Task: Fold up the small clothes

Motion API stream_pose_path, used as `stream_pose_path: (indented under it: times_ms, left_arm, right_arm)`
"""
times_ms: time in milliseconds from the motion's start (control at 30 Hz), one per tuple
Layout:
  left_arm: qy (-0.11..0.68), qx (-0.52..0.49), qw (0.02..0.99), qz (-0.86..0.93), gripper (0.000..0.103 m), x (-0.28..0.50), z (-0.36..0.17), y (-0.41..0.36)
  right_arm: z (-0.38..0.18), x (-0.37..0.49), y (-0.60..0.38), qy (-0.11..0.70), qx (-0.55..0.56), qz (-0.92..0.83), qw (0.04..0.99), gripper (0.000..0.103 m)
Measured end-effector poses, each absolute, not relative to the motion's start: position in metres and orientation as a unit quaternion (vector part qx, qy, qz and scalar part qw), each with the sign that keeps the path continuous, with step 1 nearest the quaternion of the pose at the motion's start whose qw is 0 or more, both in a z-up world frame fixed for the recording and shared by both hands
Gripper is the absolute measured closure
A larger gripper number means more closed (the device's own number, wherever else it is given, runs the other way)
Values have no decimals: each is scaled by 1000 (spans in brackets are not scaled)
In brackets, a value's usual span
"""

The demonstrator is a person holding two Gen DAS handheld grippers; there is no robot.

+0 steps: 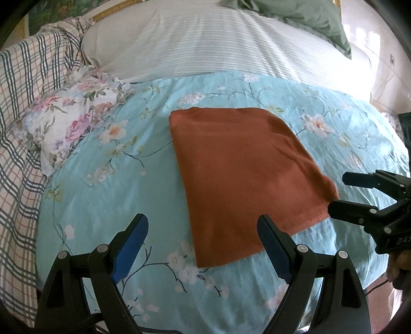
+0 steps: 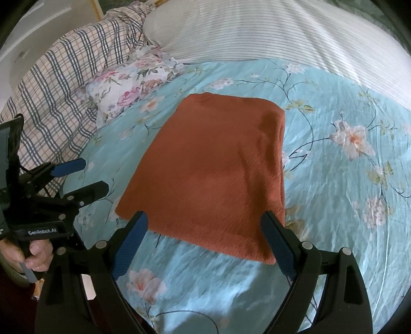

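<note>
A rust-orange knit cloth lies flat as a folded rectangle on the light blue floral bedspread; it also shows in the right wrist view. My left gripper is open and empty, just short of the cloth's near left corner. It also shows at the left edge of the right wrist view. My right gripper is open and empty, over the cloth's near edge. In the left wrist view it shows open at the cloth's near right corner.
A white striped pillow lies behind the cloth. A floral pillow and a plaid blanket lie at the left. A green cloth lies at the back right. A hand holds the left gripper's handle.
</note>
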State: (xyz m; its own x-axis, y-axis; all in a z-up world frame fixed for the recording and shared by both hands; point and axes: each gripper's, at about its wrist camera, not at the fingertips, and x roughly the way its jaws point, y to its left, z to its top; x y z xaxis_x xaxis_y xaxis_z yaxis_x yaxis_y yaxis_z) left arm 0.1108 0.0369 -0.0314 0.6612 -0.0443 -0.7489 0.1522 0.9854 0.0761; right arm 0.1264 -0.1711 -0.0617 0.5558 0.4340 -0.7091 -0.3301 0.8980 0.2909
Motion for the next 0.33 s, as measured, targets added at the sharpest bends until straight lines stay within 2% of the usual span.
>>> stream_pose_path:
  times_ms: [333]
  left_arm:
    - [415,32,908,-46,16,138,-34,46]
  right_arm:
    - [-66,143,-174,416,71,211,882,13]
